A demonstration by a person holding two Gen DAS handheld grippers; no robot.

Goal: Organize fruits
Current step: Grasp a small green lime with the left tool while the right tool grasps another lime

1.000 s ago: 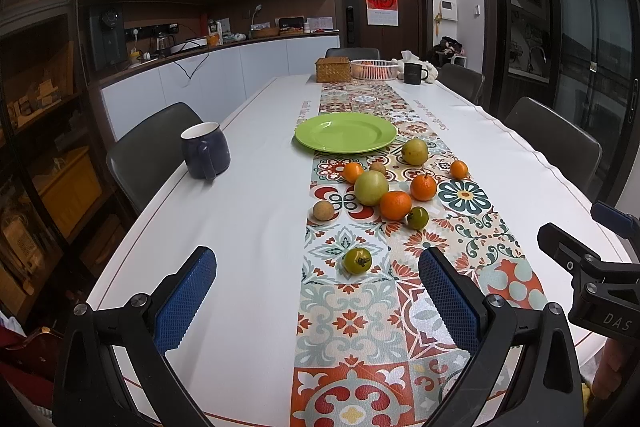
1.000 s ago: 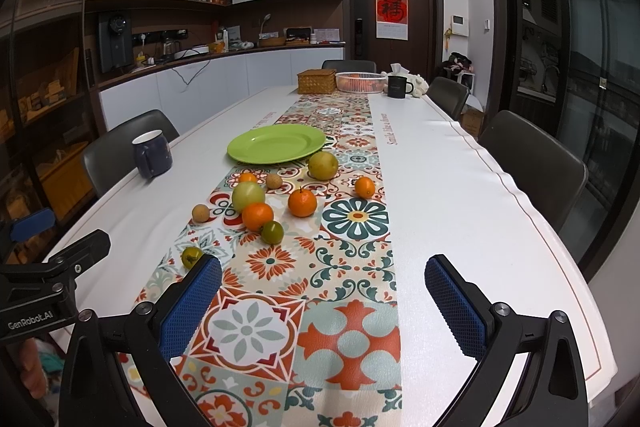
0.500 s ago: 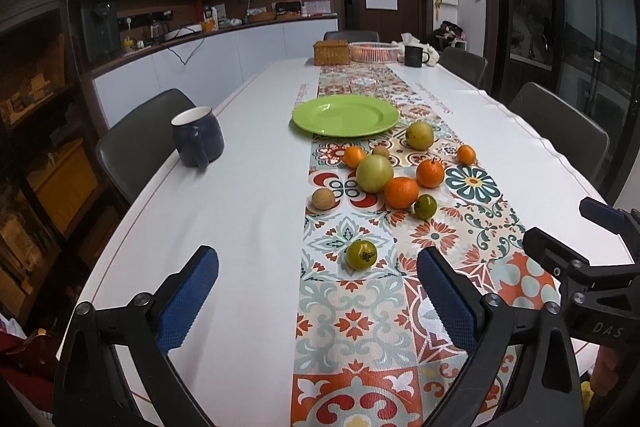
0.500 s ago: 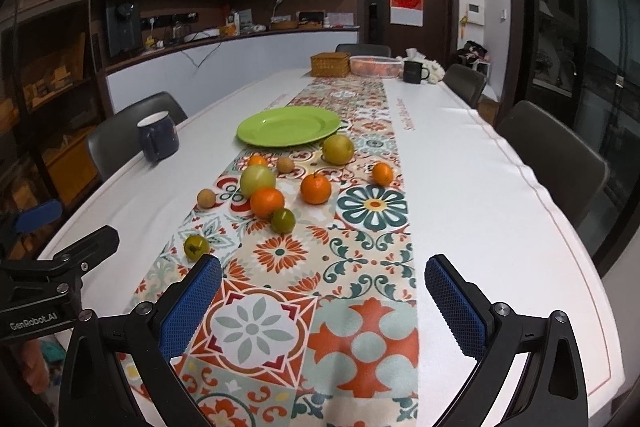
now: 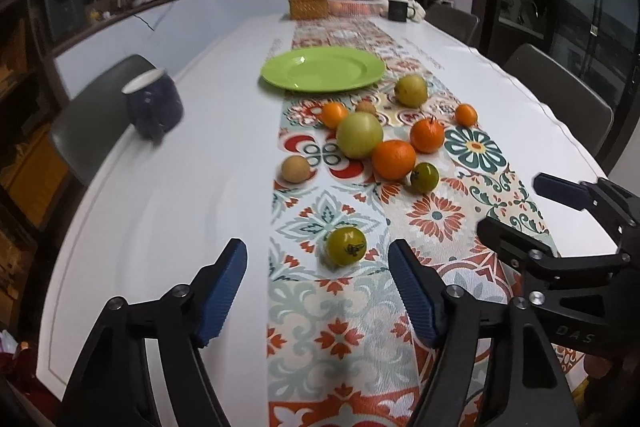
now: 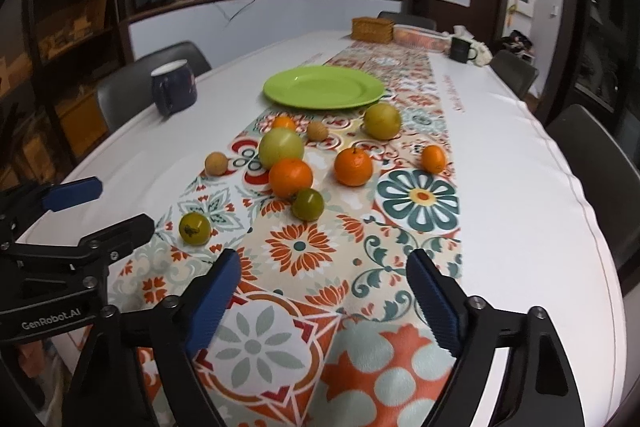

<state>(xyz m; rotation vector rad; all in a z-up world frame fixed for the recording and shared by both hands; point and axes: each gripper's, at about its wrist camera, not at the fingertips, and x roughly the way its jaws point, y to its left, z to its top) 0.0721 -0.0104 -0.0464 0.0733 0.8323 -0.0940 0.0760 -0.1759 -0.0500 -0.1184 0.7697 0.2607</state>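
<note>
Closing over bare table, left gripper (image 5: 318, 291), nothing between the jaws, green tomato (image 5: 346, 246) just ahead on patterned runner (image 5: 340, 339). Farther back, fruits near green plate (image 5: 323, 68), none on it. Closing too, right gripper (image 6: 324, 297), also nothing between the jaws.

fruits (image 5: 394, 159): loose on patterned runner | green plate (image 5: 323, 69): empty, beyond them
</note>
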